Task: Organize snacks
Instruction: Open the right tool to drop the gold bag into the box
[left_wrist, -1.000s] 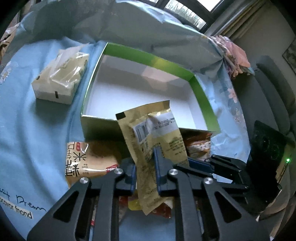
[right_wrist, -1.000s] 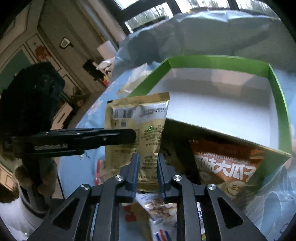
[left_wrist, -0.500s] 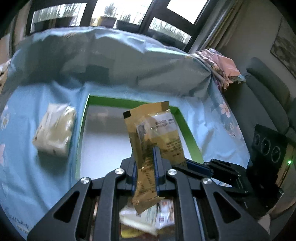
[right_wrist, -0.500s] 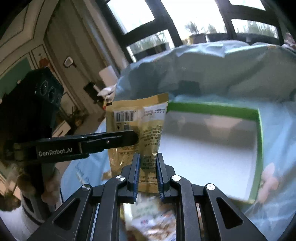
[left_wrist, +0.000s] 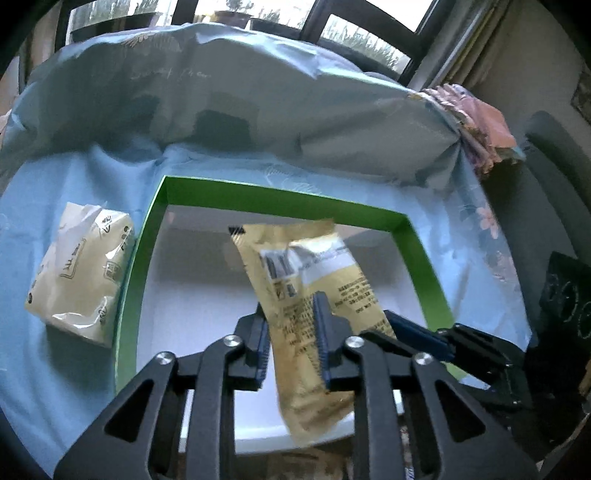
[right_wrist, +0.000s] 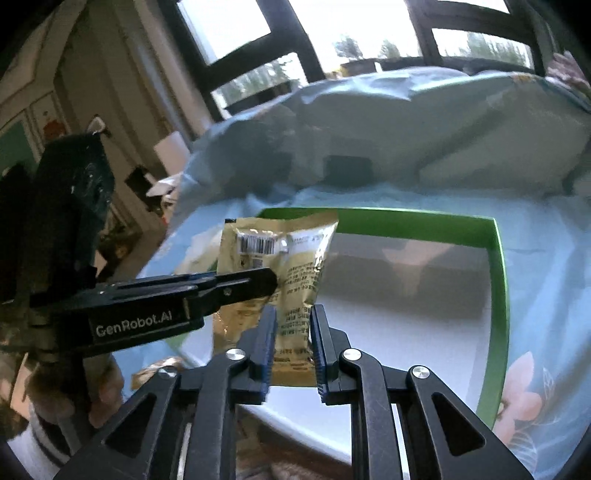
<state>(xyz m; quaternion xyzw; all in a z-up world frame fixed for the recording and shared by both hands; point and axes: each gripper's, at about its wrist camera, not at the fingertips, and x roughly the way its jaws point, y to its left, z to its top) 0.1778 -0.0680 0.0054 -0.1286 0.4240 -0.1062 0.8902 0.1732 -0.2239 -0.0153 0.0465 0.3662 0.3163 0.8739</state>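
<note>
A gold snack packet (left_wrist: 314, 295) hangs upright above the white floor of a green-walled box (left_wrist: 280, 199). My left gripper (left_wrist: 290, 332) is shut on the packet's lower half. My right gripper (right_wrist: 291, 339) is shut on the same packet (right_wrist: 284, 254) from the other side, over the same box (right_wrist: 496, 266). The right gripper's fingers (left_wrist: 421, 336) show in the left wrist view, and the left gripper's fingers (right_wrist: 229, 291) show in the right wrist view.
A pale tissue pack (left_wrist: 81, 273) lies on the light blue cloth (left_wrist: 55, 365) left of the box. A covered bulky shape (left_wrist: 258, 96) rises behind the box. Other snack packets (right_wrist: 162, 369) lie near the box's front edge.
Both grippers have carried the gold packet up and forward from the snack pile to above the box interior. Both jaws look slightly wider around the packet now.
</note>
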